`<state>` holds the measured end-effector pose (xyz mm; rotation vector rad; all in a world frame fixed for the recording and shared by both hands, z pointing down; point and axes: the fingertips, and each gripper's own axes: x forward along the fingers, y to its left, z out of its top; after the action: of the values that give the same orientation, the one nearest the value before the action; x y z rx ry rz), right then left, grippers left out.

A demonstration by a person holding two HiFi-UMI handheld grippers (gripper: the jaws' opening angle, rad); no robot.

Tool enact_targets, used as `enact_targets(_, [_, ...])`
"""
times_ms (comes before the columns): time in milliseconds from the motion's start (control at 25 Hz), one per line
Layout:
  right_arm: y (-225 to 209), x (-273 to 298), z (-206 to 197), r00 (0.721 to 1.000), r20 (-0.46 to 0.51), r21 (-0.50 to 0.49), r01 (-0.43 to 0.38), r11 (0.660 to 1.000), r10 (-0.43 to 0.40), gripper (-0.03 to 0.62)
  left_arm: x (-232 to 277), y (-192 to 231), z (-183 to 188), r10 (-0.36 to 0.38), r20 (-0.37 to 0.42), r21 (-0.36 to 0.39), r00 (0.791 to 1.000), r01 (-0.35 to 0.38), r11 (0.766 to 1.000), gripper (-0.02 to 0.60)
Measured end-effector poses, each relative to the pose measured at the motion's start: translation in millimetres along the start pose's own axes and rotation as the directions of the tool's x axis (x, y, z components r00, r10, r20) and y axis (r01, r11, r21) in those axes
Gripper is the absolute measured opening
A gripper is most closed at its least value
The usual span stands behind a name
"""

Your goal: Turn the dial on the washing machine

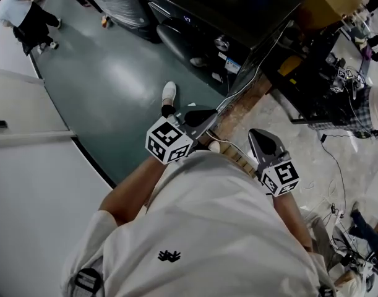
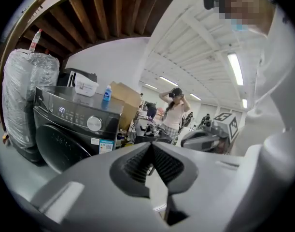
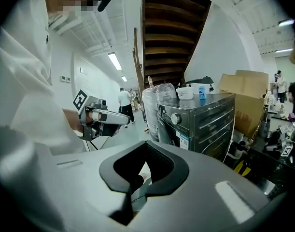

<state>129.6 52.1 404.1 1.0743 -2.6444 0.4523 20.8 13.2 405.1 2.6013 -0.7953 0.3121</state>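
**A:** Where is the dial [image 2: 94, 123] sitting?

**B:** It is sitting on the control panel of the dark washing machine [image 2: 55, 144], above the round door and well apart from both grippers.

**A:** What are the fingers doing?

**B:** The left gripper [image 2: 151, 145] is holding its fingers together with nothing between them, and the right gripper [image 3: 146, 143] is doing likewise. Both are hovering near the person's white shirt [image 1: 226, 228] and pointing toward the machine.
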Motion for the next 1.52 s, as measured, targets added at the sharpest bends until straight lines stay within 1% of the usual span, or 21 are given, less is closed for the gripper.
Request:
enact_targets(360, [8,-5,4,0.999,0.005,-0.025,-0.033,0.999,0.033,0.002,-11,-10,-8,0.003,-0.002,-0.016,1.000,-0.003,1.000,0.056])
enact_targets(720, [15,-5,5,0.999,-0.003,-0.035,-0.045,0.998,0.045,0.002,-14,-9,-9,0.008,-0.014,0.006,1.000,-0.007,1.000,0.057])
enact_targets(1240, [13,-5,-6,0.999,-0.020,-0.035,-0.037,0.999,0.037,0.001,-9,-6,-22,0.015,-0.042,-0.001,0.999,-0.015,1.000,0.057])
enact_targets(1520, [9,-5,-7,0.999,-0.021,-0.026,-0.030,0.999,0.029,0.002,-5,-3,-20,0.014,-0.044,-0.003,0.999,-0.014,1.000,0.057])
